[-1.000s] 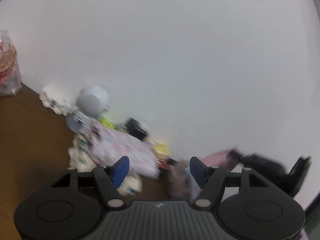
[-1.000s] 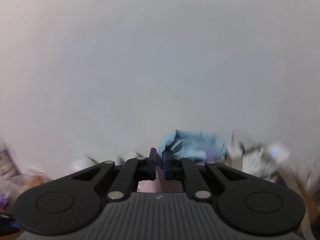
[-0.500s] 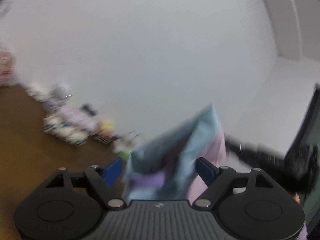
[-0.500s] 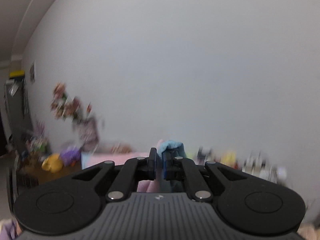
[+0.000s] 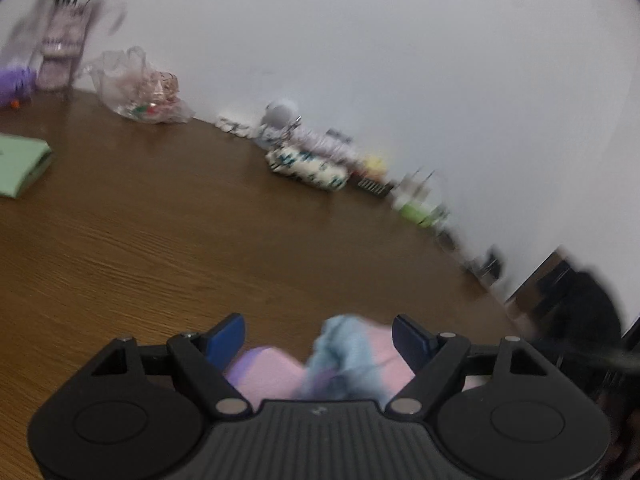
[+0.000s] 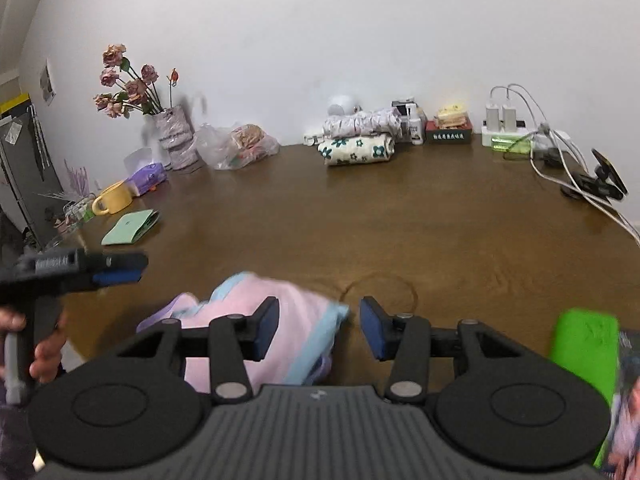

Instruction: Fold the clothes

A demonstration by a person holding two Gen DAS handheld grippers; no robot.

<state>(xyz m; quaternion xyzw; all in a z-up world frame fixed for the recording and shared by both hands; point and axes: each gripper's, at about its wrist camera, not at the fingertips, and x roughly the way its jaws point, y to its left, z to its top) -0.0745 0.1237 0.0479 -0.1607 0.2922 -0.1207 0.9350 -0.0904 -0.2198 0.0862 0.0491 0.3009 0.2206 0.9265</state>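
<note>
Table: wood grain, brown, slight sheen. Pink garment: soft matt cloth, light-blue trim. Both grippers, right gripper and left gripper: matt black plastic, ribbed body, blue pads, bare metal pivot pins. Folded floral clothes: printed cloth. Bag: clear crinkled plastic. Mug: glossy yellow.

This looks like a room in a home. A big brown wooden table stands by a white wall, with a vase of dried roses, a yellow mug, folded clothes and plugged-in chargers on it.
</note>
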